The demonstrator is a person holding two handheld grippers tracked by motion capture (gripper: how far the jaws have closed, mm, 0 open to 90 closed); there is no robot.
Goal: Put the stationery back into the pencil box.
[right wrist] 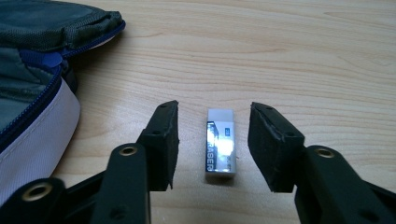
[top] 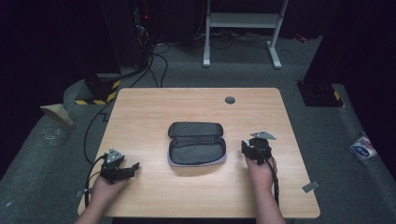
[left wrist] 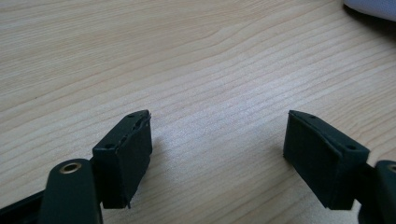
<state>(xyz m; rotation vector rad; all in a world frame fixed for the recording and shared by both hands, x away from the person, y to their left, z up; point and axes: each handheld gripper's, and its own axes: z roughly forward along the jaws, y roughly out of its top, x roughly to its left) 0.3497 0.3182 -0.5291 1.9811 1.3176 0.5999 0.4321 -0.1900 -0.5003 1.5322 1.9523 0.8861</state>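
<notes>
An open grey pencil case lies in the middle of the wooden table, its flap folded back. In the right gripper view its zipped edge is at the left. A small white eraser with a black sleeve lies on the wood between the jaws of my right gripper, which is open and straddles it without touching. From above, my right gripper sits just right of the case. My left gripper rests at the table's front left, open, with bare wood between its jaws.
A grey cable grommet is set in the table near its far edge. A white desk frame stands on the floor behind. Cables run along the floor at the left. A corner of the case shows at the left gripper view's top right.
</notes>
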